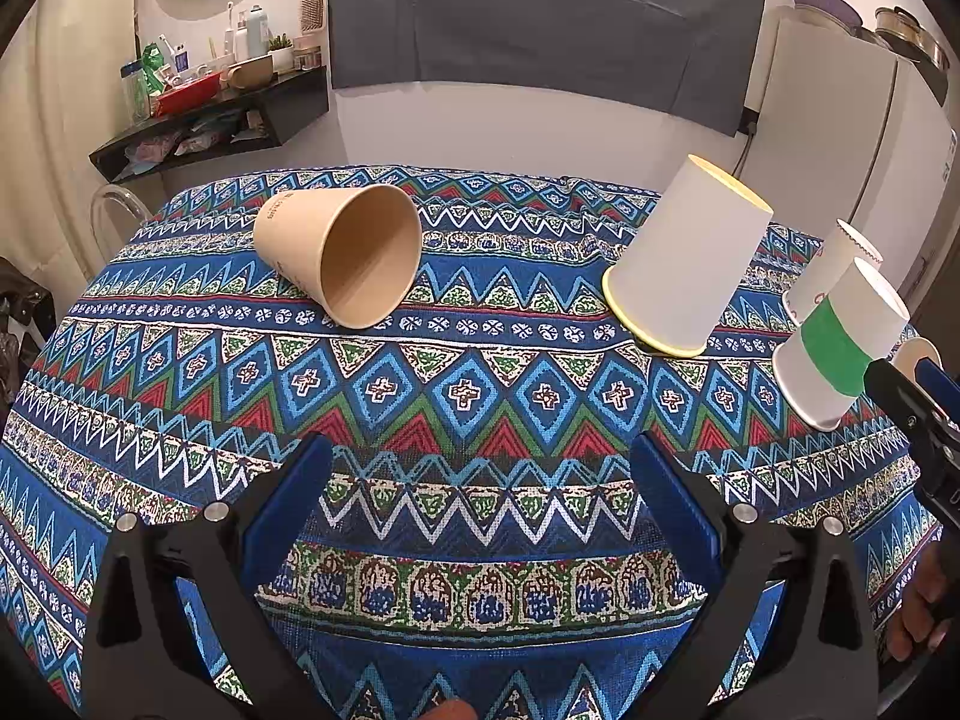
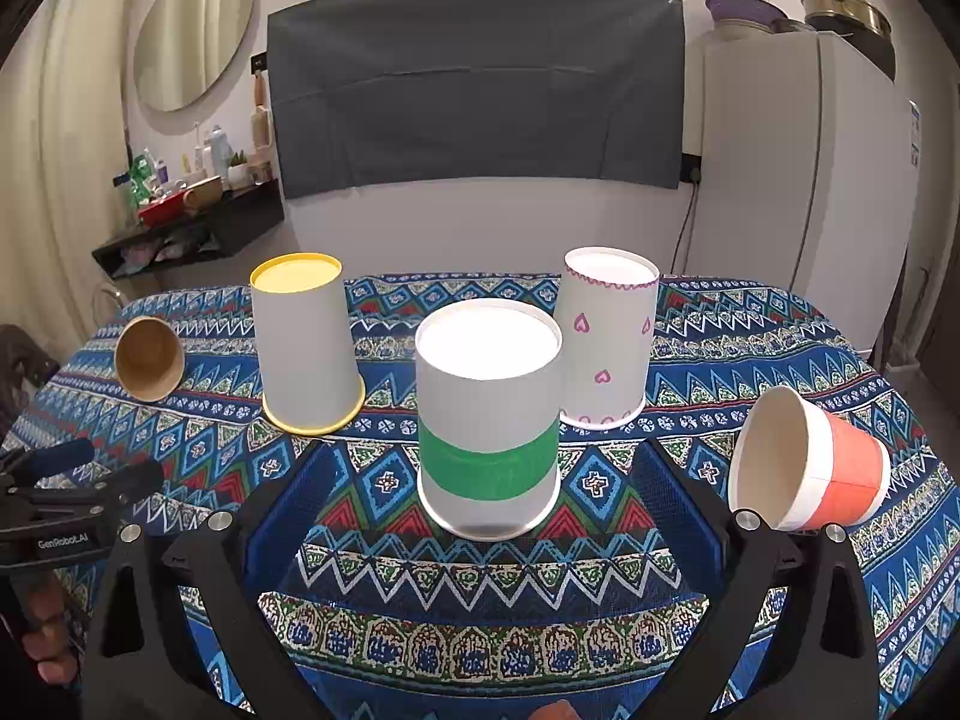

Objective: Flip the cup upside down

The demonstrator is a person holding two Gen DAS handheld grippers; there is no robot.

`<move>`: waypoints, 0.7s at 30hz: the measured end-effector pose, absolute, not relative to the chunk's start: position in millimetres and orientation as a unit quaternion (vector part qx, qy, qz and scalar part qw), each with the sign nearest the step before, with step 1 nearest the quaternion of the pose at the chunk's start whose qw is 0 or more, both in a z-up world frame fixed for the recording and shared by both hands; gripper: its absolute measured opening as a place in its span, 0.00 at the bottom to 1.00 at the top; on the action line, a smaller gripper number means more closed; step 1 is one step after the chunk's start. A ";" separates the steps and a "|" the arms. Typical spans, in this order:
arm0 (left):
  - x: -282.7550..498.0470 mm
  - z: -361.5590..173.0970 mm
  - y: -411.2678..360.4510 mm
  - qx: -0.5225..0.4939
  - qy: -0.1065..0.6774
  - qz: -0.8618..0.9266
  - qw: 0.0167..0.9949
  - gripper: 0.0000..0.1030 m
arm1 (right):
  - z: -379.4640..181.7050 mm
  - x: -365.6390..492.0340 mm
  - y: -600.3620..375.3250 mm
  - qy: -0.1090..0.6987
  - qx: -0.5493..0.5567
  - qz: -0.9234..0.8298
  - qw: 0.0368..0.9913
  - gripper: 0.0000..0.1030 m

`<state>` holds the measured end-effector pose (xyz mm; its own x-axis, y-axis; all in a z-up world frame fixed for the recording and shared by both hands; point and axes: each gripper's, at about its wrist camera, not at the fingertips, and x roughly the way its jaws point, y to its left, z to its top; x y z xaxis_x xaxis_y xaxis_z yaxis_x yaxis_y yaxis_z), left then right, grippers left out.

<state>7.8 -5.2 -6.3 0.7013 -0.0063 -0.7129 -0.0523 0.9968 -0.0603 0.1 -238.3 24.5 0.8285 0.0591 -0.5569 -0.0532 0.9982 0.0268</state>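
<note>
step: approaching a lying cup | left tool (image 1: 480, 504) hanging spread apart, empty, facing brown cup (image 1: 339, 255) lying sideways on counter (image 1: 180, 420) | right tool (image 2: 480, 510) gaping, empty, orange-banded cup (image 2: 810, 462) lying just beside | advice: pinching wall mid-height, rotating mouth-down, setting rim flat.

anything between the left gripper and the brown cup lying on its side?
Nothing: in the left wrist view only bare patterned tablecloth lies between the open left gripper and the tipped brown cup.

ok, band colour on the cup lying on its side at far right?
Orange-red band on the white tipped cup; the right wrist view shows it best.
</note>
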 end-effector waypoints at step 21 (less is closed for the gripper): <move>14.1 -11.9 3.4 -0.054 0.404 0.016 0.913 0.94 | 24.6 4.2 -240.1 0.309 0.018 0.036 0.950 0.92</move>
<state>14.1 3.4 -11.9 0.6737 -0.0139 -0.7389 -0.0739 0.9935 -0.0861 4.2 -240.1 24.6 0.8060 0.0798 -0.5865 -0.0572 0.9967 0.0570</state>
